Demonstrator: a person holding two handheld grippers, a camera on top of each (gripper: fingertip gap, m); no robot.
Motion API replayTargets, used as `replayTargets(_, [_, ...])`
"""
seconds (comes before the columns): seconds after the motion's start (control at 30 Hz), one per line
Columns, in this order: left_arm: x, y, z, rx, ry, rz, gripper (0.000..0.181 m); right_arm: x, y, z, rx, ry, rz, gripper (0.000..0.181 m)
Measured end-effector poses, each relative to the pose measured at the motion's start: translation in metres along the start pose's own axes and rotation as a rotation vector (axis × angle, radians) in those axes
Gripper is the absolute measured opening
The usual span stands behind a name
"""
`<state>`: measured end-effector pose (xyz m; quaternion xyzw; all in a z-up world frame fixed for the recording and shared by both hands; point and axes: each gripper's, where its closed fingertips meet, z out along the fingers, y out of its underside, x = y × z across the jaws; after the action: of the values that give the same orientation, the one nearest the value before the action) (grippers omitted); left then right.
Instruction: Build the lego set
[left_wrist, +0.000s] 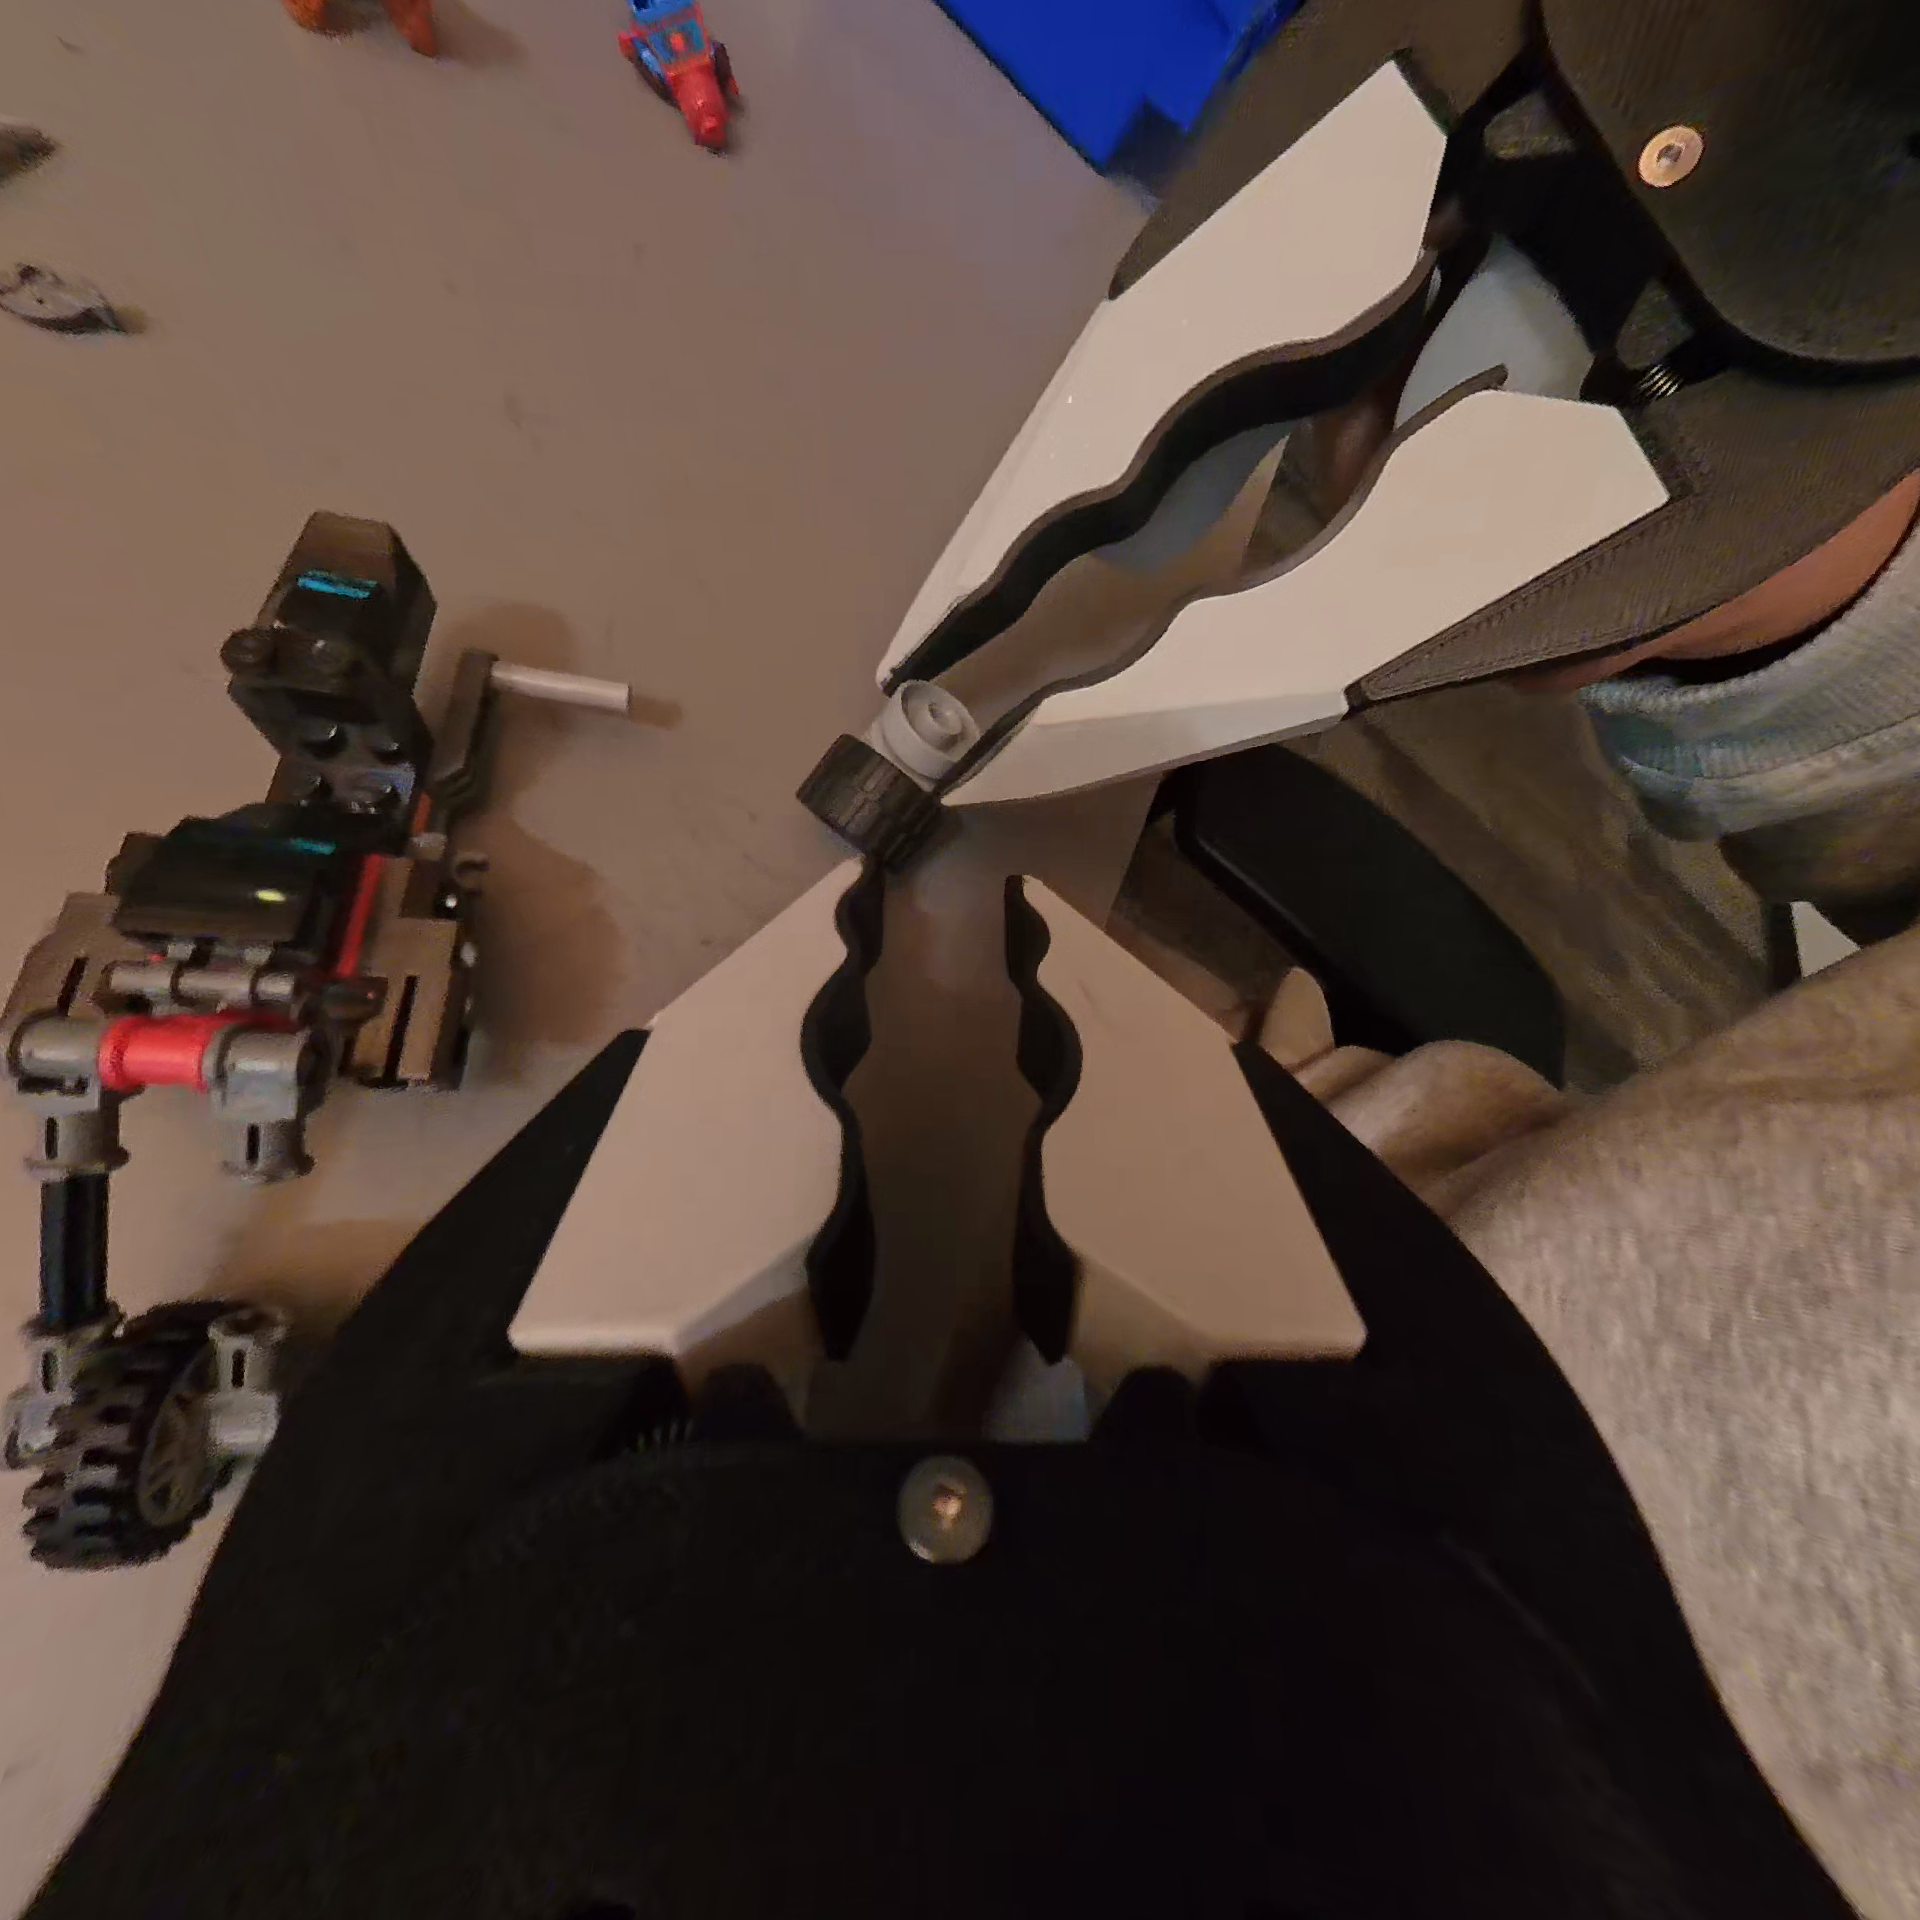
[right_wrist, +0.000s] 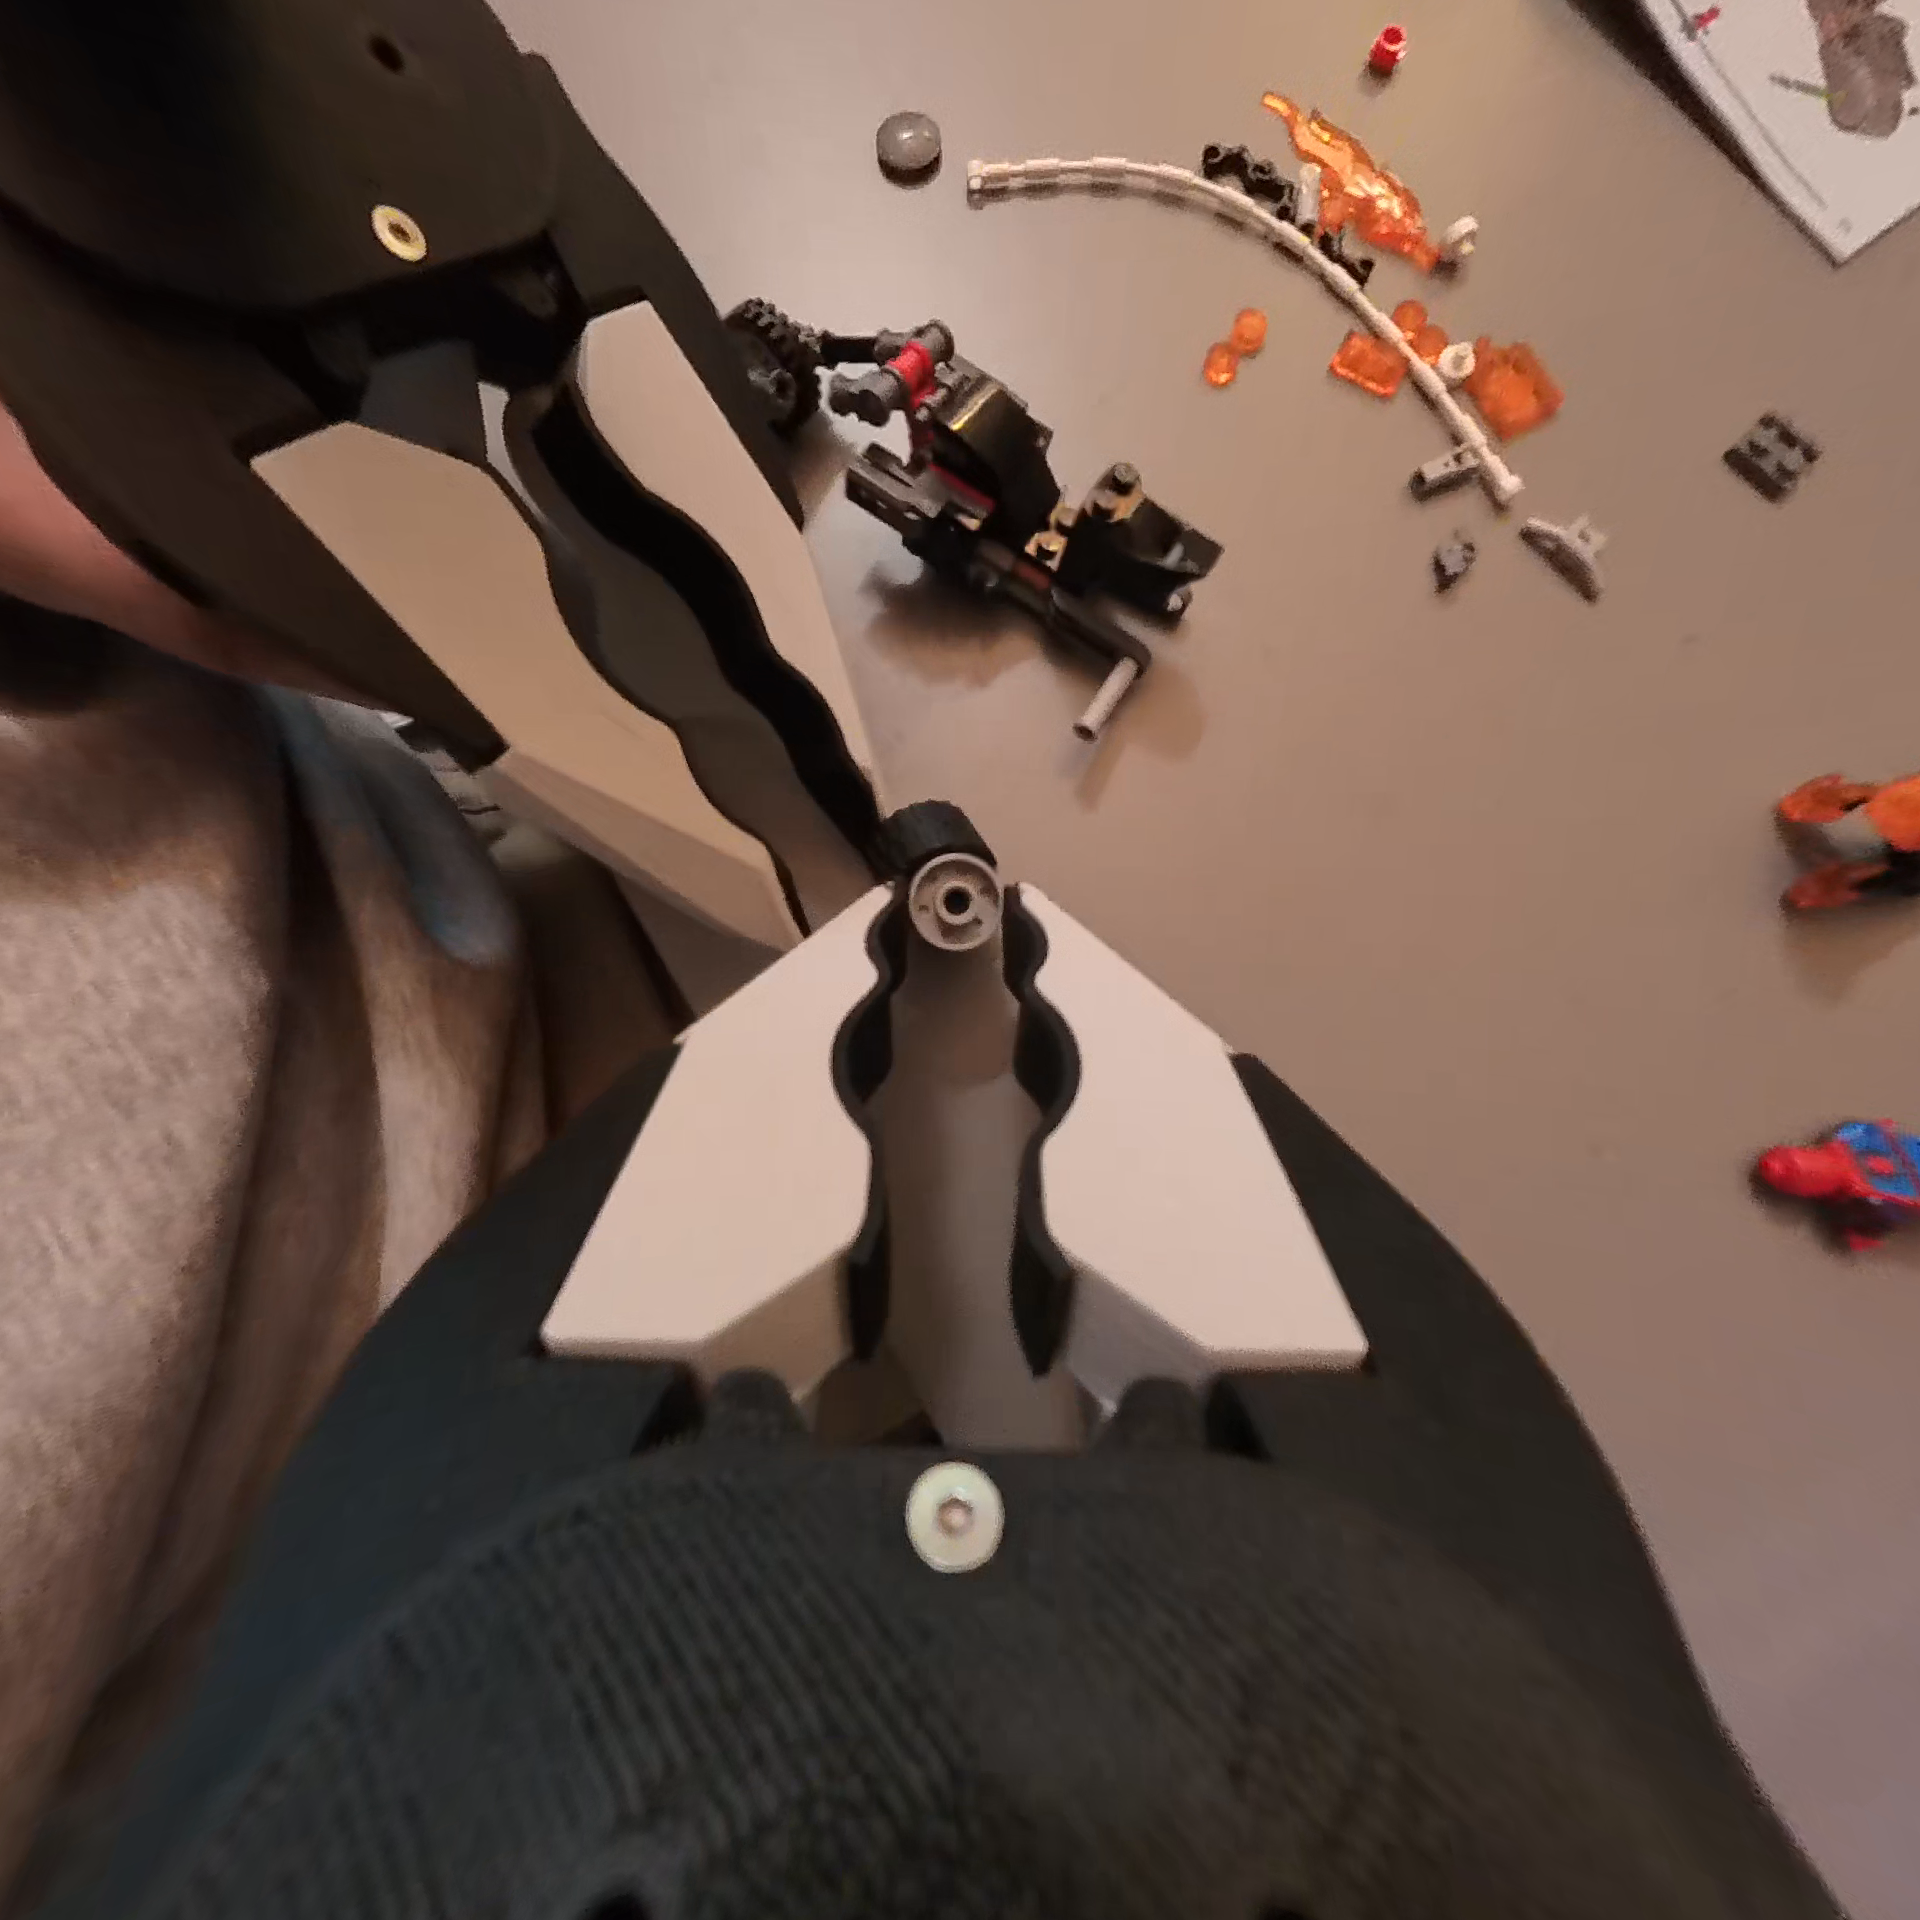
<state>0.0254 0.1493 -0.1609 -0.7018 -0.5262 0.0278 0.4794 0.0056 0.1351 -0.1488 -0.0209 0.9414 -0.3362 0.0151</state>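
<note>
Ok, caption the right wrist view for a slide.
Right gripper holds a grey rim against the small black tyre pinched by the left gripper.

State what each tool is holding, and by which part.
Left tool grips the small black tyre by its tread; right tool pinches the grey hub at its rim.
</note>
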Motion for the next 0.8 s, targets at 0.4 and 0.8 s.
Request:
replayTargets(0.4, [-0.017, 0.022, -0.053, 0.093, -0.067, -0.120, 0.032, -0.013, -0.020, 0.014, -0.046, -0.030, -0.145, 0.016])
replayTargets(0.8, [0.002, 0.007, -0.043, 0.240, 0.072, -0.109, 0.037, -0.022, -0.019, 0.019, -0.104, -0.039, -0.156, 0.015])
